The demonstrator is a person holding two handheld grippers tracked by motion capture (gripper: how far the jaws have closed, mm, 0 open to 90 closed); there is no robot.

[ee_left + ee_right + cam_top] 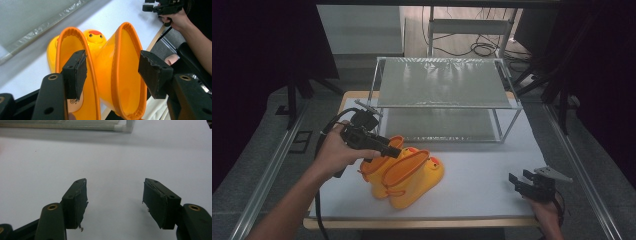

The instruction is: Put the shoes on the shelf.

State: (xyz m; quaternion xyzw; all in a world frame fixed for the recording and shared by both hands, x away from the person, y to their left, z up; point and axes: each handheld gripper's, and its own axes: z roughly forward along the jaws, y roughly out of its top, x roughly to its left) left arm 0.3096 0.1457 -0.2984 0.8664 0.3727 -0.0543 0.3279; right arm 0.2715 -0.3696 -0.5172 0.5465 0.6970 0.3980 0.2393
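Observation:
Two yellow rubber boots with orange rims and duck faces stand side by side at the middle of the white table: the left boot and the right boot. My left gripper is open at the boots' tops. One pad sits at the left boot's opening and the other outside the right boot's rim, so the two adjoining walls lie between the jaws. My right gripper hovers open over bare table at the front right, with nothing between its jaws.
A two-tier metal-framed shelf rack stands at the back of the table, just behind the boots. The person's right hand and gripper appear far off in the left gripper view. Dark stands and cables surround the table.

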